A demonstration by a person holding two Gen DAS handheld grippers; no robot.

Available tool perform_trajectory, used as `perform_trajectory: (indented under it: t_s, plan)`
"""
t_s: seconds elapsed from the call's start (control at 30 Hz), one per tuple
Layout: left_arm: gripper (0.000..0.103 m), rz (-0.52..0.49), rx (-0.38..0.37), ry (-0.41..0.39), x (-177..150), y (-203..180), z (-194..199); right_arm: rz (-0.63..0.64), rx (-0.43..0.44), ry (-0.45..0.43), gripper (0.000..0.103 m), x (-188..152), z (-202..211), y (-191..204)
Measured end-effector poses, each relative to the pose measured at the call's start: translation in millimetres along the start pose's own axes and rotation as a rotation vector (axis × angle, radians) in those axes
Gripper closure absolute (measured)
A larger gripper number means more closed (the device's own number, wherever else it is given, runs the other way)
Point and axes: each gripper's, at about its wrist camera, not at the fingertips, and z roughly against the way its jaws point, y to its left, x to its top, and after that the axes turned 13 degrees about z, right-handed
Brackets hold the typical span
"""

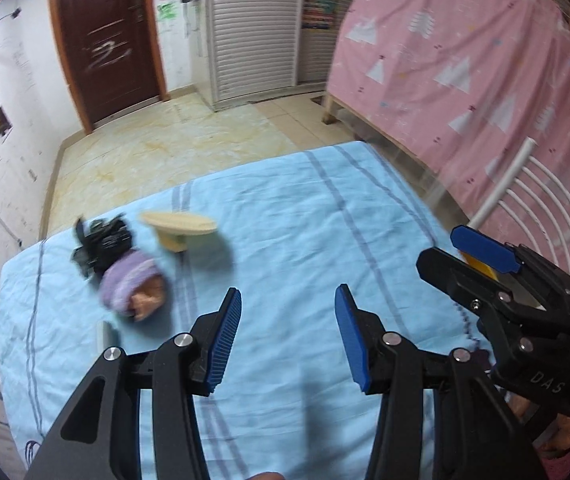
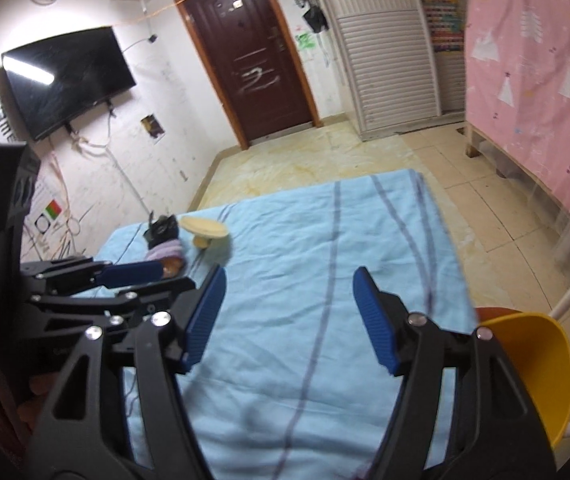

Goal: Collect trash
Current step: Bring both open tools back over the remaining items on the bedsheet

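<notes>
A black crumpled thing, a purple cloth lump and a cream lid-like piece lie close together on the blue sheet, ahead and to the left of both sets of fingers. The left gripper hangs over the sheet with its blue fingers apart and empty. The right gripper is beside it, fingers apart too. A yellow bin sits just to the right of the right fingers.
</notes>
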Motion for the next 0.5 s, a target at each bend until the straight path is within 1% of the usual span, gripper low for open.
perform_trajectory:
  t_s: [0.2,0.37,0.5]
  plan:
    - [0.062,0.066,0.061,-0.007,1.0,46.7,2.1,0.05,0.035,0.031,0.039,8.7,-21.4,28.2]
    - [0.062,0.125,0.089,-0.006,-1.4,81.5,3.8,0.083,0.063,0.053,0.039,13.4,-37.1,50.9]
    - [0.062,0.152,0.102,-0.002,-2.4,101.8,3.5,0.111,0.081,0.073,0.039,15.5,-49.4,67.7]
